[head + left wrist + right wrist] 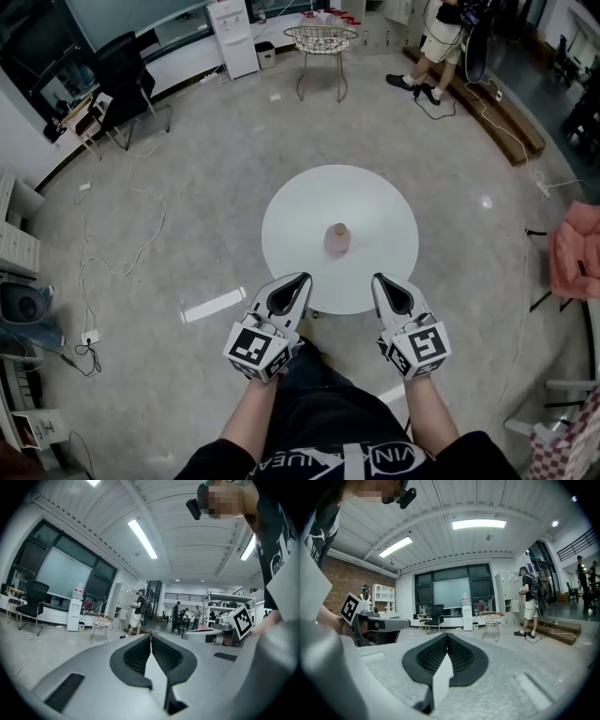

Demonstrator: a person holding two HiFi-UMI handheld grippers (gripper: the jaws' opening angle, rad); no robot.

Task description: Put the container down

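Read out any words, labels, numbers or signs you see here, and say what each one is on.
No text here reads with certainty.
Shirt: white lettering, upside down and cut off at the frame edge; unreadable.
Left cube and right cube: black-and-white square patterns only, no letters or digits.
Container: too small to show any label.
Water dispenser: no legible print.

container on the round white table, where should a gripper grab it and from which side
Probably grip the container around its pink body, below the brownish top, coming in level from the person's side. It stands upright and alone near the middle of the table, so that approach is open.
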